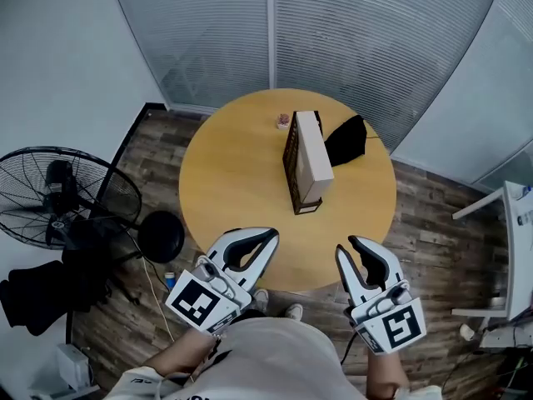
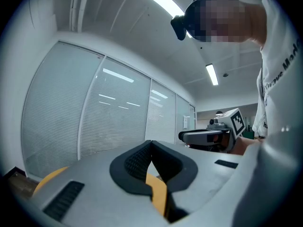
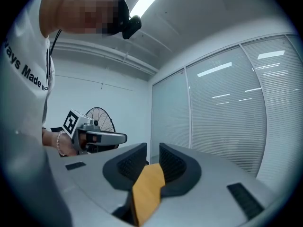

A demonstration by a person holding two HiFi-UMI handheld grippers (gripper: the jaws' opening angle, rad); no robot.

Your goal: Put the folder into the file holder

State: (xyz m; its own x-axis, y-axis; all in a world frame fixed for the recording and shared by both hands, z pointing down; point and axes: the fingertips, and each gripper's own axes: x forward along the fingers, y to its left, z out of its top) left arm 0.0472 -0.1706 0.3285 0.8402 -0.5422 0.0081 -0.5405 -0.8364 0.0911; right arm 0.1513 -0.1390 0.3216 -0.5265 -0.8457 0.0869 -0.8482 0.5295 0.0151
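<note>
I am holding both claws low over the near edge of the round yellow tabletop point(image 1: 233, 173). My left claw point(image 1: 268, 238) is hovering at about 7 o'clock on the tabletop, and my right claw point(image 1: 351, 245) at about 5 o'clock. Both are pointing toward the middle and are well apart from each other.

My left claw's tips are meeting, so it is closed with nothing between them. My right claw is standing narrow, with a slim gap between the pads and nothing in it. Neither claw is touching anything.

The folder point(image 1: 313, 161), a pale tan slab, is standing upright just past the middle of the tabletop, toward 1 o'clock. Its long side is running from 12 to 6. It is pressing against the dark brown file holder point(image 1: 291, 161), which is on its 9 o'clock side. I cannot tell whether the folder is sitting inside the holder or only against it.

A black pouch point(image 1: 346, 140) is lying just beside the folder at 2 o'clock. A small pinkish thing point(image 1: 283, 121) is sitting near the 12 o'clock edge, too small to make out.

A black fan point(image 1: 58, 194) is standing on the wooden floor point(image 1: 158, 152), off the tabletop toward 9 o'clock. A glass wall with blinds point(image 1: 350, 32) is running behind the tabletop at 12 o'clock.
</note>
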